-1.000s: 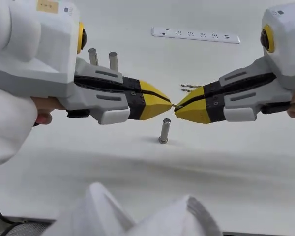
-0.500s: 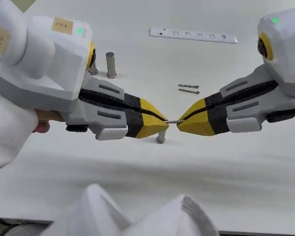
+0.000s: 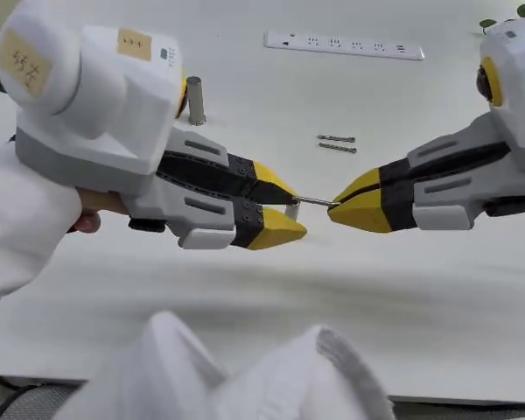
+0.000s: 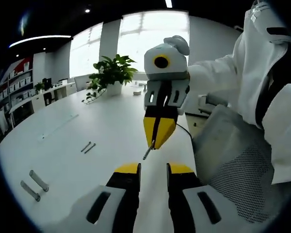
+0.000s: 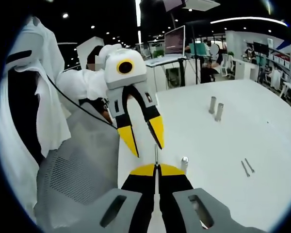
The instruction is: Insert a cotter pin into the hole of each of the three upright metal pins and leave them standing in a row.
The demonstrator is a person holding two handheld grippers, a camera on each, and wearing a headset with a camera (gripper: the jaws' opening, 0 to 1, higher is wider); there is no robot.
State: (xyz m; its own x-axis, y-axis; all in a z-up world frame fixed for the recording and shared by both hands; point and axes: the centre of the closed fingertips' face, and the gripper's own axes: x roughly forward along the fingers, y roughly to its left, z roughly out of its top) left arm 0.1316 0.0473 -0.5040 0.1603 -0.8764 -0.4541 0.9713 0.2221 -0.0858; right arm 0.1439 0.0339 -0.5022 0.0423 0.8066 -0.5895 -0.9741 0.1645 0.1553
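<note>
Since earlier, the left hand-held gripper [image 3: 296,214] has been opened. A thin grey cotter pin [image 3: 315,201], one end hidden, is clamped by the right hand-held gripper [image 3: 334,208].

Your white table [image 3: 245,297] holds a power strip [image 3: 343,45] and two cotter pins [image 3: 336,138]. Three metal pins [image 5: 212,104] stand upright on it.

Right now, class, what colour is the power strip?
White; the power strip shows best in the head view.
</note>
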